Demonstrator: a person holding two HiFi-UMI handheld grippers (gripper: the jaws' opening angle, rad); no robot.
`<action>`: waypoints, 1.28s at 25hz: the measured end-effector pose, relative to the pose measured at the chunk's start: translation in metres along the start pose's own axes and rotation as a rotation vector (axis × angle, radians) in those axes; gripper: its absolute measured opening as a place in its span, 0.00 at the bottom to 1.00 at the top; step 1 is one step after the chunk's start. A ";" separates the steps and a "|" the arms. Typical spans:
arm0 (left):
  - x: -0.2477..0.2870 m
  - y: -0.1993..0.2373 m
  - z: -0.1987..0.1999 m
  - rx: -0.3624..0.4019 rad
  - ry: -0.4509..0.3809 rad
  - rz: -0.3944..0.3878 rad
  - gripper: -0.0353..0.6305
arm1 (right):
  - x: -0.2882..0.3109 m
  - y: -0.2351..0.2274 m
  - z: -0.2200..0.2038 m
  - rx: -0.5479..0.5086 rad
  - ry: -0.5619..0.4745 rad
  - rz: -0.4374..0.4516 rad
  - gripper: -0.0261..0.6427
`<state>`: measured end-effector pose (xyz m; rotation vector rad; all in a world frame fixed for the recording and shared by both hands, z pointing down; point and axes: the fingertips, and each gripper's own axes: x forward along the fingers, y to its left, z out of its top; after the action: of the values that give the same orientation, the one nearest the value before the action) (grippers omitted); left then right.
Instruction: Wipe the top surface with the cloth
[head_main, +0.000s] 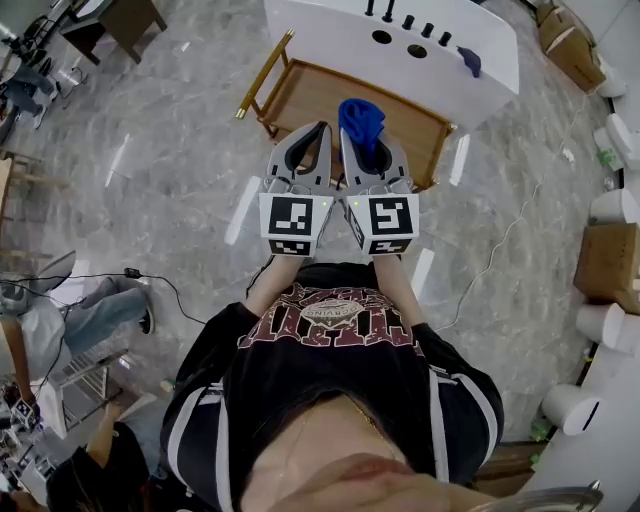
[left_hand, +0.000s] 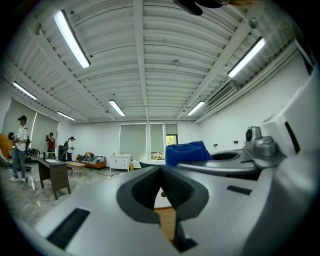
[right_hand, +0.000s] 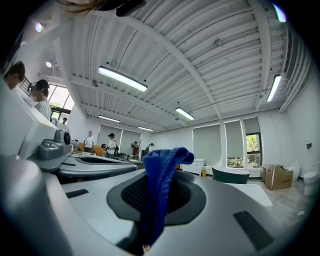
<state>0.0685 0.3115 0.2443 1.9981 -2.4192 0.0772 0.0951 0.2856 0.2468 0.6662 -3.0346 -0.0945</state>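
Observation:
A blue cloth (head_main: 360, 118) sticks up from my right gripper (head_main: 347, 135), which is shut on it. In the right gripper view the cloth (right_hand: 161, 190) hangs down between the closed jaws. My left gripper (head_main: 322, 130) is held right beside it, shut with nothing in it. Both point forward over the near edge of a wooden table top (head_main: 310, 95) with a gold frame. From the left gripper view I see the cloth (left_hand: 187, 152) to the right and a strip of wood (left_hand: 167, 222) below the jaws.
Behind the wooden table stands a white counter (head_main: 330, 30) with round holes, dark knobs and a small blue item (head_main: 470, 62). Cardboard boxes (head_main: 610, 260) and white cylinders (head_main: 605, 325) line the right. People (head_main: 90, 310) and a cable (head_main: 130, 273) are at the left.

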 end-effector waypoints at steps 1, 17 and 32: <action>0.002 0.005 -0.003 -0.005 0.005 -0.008 0.13 | 0.005 0.001 -0.002 0.001 0.006 -0.008 0.13; 0.021 0.057 -0.031 -0.028 0.062 -0.096 0.13 | 0.054 0.019 -0.027 0.026 0.082 -0.098 0.13; 0.102 0.088 -0.038 -0.014 0.073 -0.069 0.13 | 0.131 -0.024 -0.037 0.025 0.090 -0.063 0.14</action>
<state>-0.0378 0.2297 0.2821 2.0331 -2.2991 0.1303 -0.0123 0.2066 0.2845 0.7474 -2.9343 -0.0278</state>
